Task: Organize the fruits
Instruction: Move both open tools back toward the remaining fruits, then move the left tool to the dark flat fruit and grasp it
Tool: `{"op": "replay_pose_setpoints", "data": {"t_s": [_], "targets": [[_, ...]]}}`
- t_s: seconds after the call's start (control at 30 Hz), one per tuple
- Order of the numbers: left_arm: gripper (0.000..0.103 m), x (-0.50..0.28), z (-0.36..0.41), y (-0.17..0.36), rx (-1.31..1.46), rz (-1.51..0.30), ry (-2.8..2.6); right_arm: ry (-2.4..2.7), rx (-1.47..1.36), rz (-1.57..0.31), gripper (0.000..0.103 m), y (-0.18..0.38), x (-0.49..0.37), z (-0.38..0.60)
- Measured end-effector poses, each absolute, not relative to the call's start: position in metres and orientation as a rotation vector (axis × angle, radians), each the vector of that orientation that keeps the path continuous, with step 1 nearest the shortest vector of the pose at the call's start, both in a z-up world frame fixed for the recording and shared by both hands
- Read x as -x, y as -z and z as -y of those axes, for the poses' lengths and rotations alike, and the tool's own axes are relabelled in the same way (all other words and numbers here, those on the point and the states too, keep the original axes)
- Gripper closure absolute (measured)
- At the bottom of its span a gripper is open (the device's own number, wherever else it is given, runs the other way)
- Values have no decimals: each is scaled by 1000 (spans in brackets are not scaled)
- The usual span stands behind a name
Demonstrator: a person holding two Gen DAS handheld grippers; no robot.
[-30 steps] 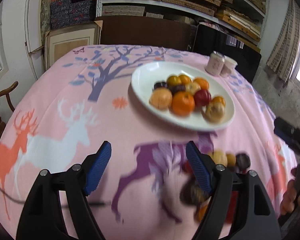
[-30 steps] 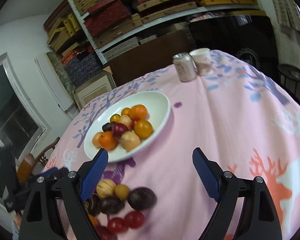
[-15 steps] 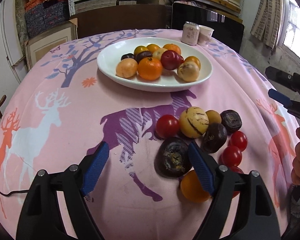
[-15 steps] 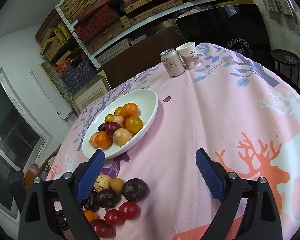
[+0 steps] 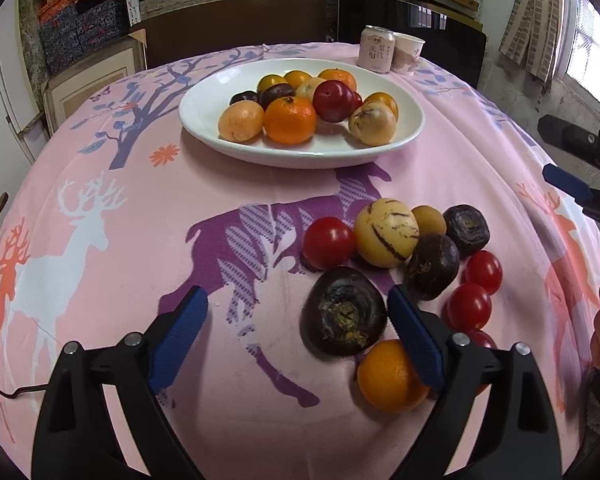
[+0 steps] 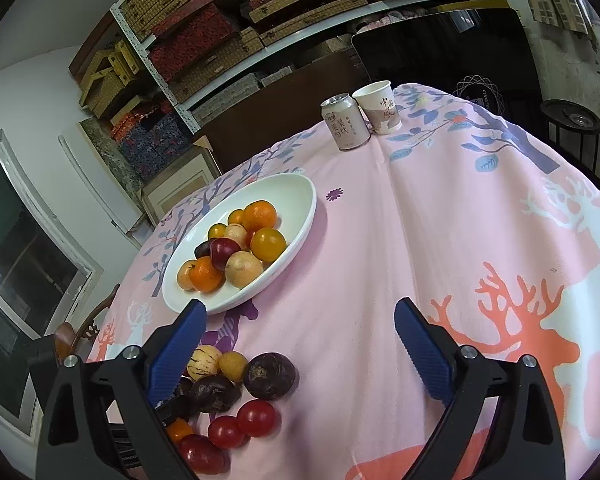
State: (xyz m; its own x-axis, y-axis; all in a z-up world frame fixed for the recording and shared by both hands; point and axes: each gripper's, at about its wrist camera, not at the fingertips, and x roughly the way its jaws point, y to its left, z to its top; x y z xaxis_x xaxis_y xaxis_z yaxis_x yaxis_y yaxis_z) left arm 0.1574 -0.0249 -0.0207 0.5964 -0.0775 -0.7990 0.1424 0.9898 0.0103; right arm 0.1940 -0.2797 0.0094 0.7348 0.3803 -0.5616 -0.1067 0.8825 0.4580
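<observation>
A white oval plate (image 5: 204,128) (image 6: 300,208) holds several fruits: oranges, a red plum, dark and tan ones. A loose pile lies on the pink tablecloth nearer me: a large dark purple fruit (image 5: 343,311), a striped yellow melon (image 5: 386,232), red tomatoes (image 5: 328,242), an orange (image 5: 388,376). My left gripper (image 5: 296,334) is open, low over the cloth, its right finger beside the large dark fruit. My right gripper (image 6: 300,344) is open and empty, with the pile (image 6: 228,384) at its left finger.
A drink can (image 5: 376,49) (image 6: 345,126) and a paper cup (image 5: 408,53) (image 6: 379,107) stand at the table's far edge. Shelves of boxes line the wall behind. The right gripper shows at the right edge of the left wrist view (image 5: 580,168).
The left gripper has swung right and forward, so the loose fruit pile now lies in front of it and the plate looks nearer. The right gripper has drifted slightly back and right.
</observation>
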Motion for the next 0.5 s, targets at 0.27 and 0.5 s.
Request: {"op": "replay_pose_setpoints", "data": {"t_s": [0.27, 0.5], "targets": [[10, -152, -23, 16, -27, -909, -70, -281, -435, -720, 7, -6, -199, 281], [10, -150, -40, 8, 17, -865, -105, -289, -440, -716, 7, -7, -197, 281]]}}
